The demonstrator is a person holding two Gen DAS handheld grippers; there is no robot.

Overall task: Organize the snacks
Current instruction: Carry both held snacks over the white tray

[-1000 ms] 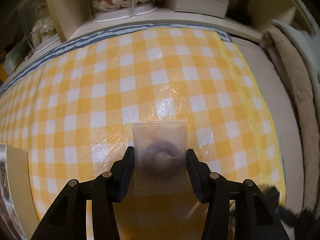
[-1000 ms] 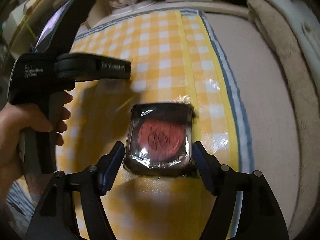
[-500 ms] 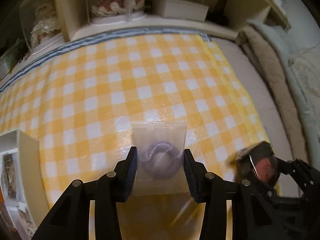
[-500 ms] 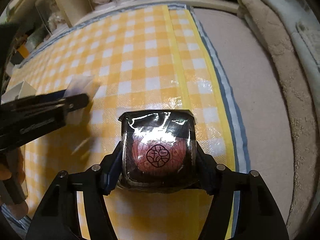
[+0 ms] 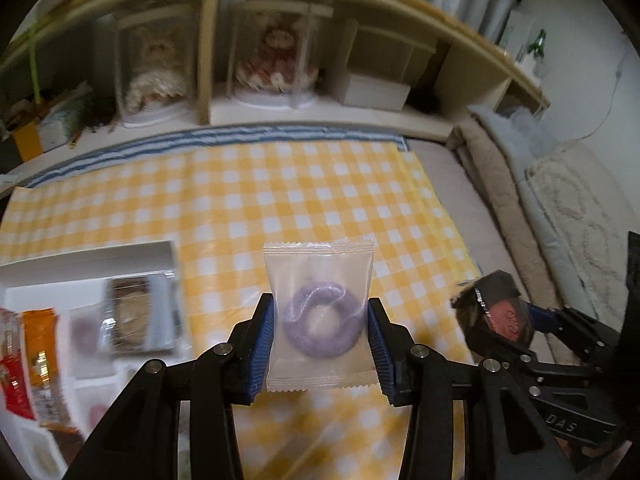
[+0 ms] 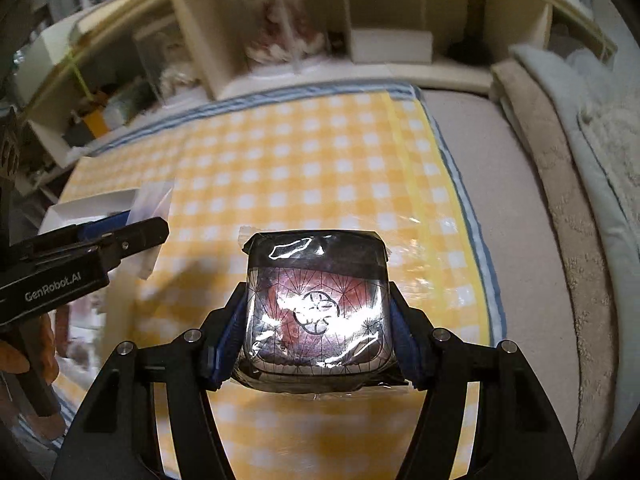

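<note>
The clear packet (image 5: 319, 312), which contains a purple ring-shaped snack, is clamped between the blue pads of the left gripper (image 5: 320, 344) and is held in the air above the yellow checked cloth (image 5: 280, 200). The jaws have just been closing, with the packet between them. The dark-wrapped snack (image 6: 318, 312), with a red centre and a round emblem, is clamped in the right gripper (image 6: 320, 334). Those jaws have also just been closing on it, and it is likewise clear of the cloth. A white divided box (image 5: 88, 256) holding several wrapped snacks lies on the cloth, left of the left gripper. A shelf unit (image 5: 280, 104) stands beyond the far edge of the cloth. Folded blankets (image 6: 560, 160) lie at the right.
</note>
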